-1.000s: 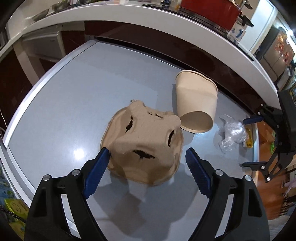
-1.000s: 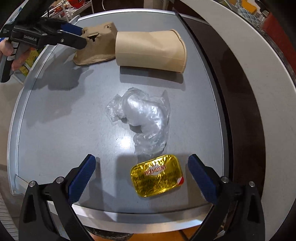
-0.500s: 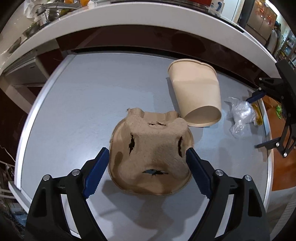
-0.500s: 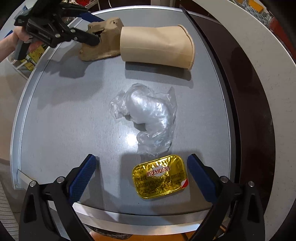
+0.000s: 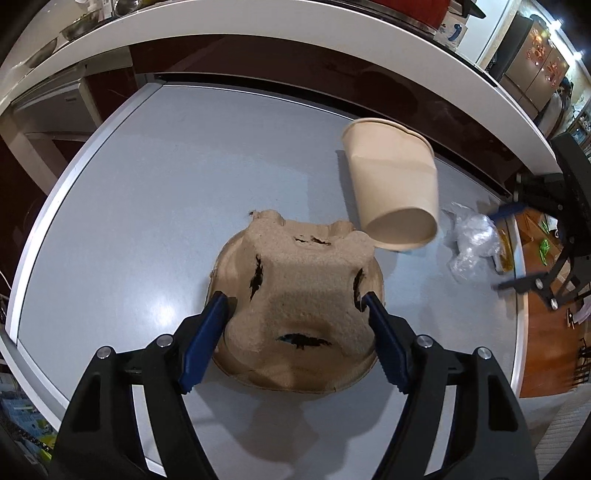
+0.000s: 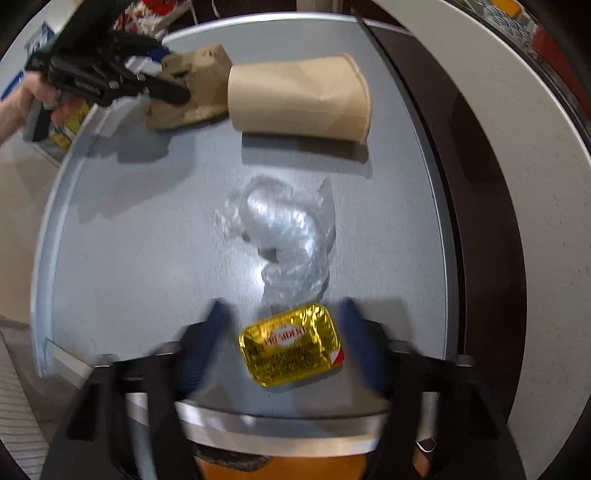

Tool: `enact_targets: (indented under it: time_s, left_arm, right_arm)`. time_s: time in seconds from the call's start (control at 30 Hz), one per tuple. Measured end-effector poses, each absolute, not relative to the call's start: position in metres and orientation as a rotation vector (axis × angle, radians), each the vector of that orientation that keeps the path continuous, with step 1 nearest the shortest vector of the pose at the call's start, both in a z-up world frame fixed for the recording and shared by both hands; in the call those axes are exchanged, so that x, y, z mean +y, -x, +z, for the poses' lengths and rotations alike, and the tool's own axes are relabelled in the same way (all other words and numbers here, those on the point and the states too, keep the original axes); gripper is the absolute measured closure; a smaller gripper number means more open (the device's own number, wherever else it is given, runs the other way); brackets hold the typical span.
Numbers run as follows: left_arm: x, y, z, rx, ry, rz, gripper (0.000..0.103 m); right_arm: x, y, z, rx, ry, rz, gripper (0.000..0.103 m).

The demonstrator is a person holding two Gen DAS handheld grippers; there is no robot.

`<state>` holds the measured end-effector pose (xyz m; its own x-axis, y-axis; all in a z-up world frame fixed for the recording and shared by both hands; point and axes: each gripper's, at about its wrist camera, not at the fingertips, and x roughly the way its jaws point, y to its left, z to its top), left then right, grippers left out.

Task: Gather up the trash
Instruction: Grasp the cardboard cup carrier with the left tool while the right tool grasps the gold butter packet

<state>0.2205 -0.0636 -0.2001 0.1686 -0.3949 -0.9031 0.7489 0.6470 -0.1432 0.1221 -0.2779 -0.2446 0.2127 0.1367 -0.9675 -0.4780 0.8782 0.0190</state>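
A tan paper cup point(image 5: 395, 184) lies on its side on the grey tabletop point(image 5: 166, 192) with its round mouth facing the left wrist camera; from the right wrist view its flank is creased and nothing can be seen inside it. Just beside it, base touching or nearly touching the cup's rim, sits an upturned brown moulded-pulp drink carrier point(image 5: 303, 306), torn in several dark slits, its hollow side down on the table so its inside is hidden. The left gripper point(image 5: 295, 306) points steeply down over this carrier with its jaws closing, the blue pads point(image 5: 207, 339) flanking the carrier's raised hump on both sides; the pads look to be at its walls, though a firm pinch cannot be told yet. Towards the other end of the table lie a crumpled clear plastic wrapper point(image 6: 284, 240) and, touching its near end, a flat gold foil butter packet point(image 6: 291, 343) with red lettering. The right gripper point(image 6: 284, 343) hangs over that packet, its jaws closing and blurred, the packet lying flat between the blue fingers point(image 6: 203, 343) with a gap on either side, so nothing is gripped. The packet sits near the table's raised metal edge point(image 6: 277, 424), which runs across just below it. A dark cabinet front and a white counter point(image 5: 295, 33) curve along the far side of the table behind the cup. The middle of the tabletop between the carrier and the wrapper is bare, as is the broad stretch to the left of the carrier.
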Motion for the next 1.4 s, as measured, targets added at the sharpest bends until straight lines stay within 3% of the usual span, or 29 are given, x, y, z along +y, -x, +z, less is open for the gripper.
enact_targets:
  time_s: [0.27,0.43,1.23,1.4]
  left_arm:
    - [-0.062,-0.217,-0.198,1.14,-0.341,-0.847,0.029]
    - [-0.06,-0.218,-0.2,1.147,-0.338,-0.843,0.029]
    - [-0.047,-0.182,-0.2,1.153,-0.259,-0.769,0.029]
    - [-0.05,-0.186,-0.201,1.131,-0.233,-0.746,0.022]
  right_arm:
    - [-0.277,-0.122,-0.25,1.314,0.413,0.486,0.018]
    - [-0.268,-0.127,-0.25,1.346,0.394,0.514,0.052]
    - [-0.234,-0.077,-0.233,1.311,0.176,0.511,0.053]
    - [-0.237,-0.084,-0.233,1.314,0.166,0.515,0.053]
